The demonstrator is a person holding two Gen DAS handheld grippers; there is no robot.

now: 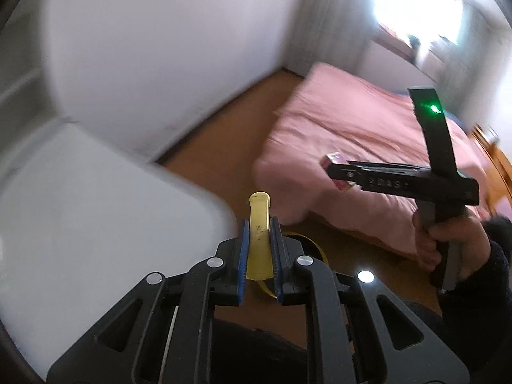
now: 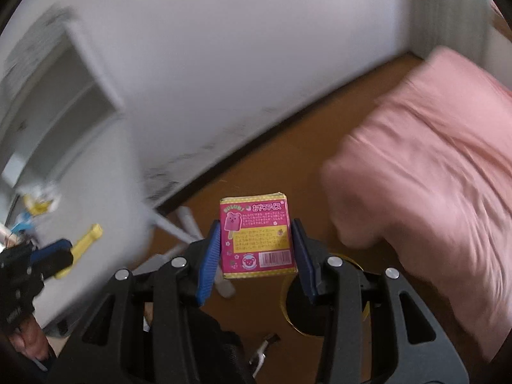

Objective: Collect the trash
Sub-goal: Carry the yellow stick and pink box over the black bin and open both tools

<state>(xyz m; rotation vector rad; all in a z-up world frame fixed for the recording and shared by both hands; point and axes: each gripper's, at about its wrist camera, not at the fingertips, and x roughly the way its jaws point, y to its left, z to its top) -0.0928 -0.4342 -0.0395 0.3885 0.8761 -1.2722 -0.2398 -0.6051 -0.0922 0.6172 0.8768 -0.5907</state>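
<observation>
- A yellow strip [image 1: 258, 240] is clamped upright between the pads of the left gripper [image 1: 260, 256].
- A pink snack box [image 2: 257, 235] is squeezed between the fingers of the right gripper [image 2: 257, 256], above the brown floor [image 2: 288, 147].

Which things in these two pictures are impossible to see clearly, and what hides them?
- Dark round bin, right wrist view: the right hand-held gripper and its pink snack box cover most of it; contents unseen.
- Yellow flat piece, left wrist view: its lower end sits between the left hand-held gripper pads; what it is stays unclear.
- Items at the left edge, right wrist view: motion blur.
</observation>
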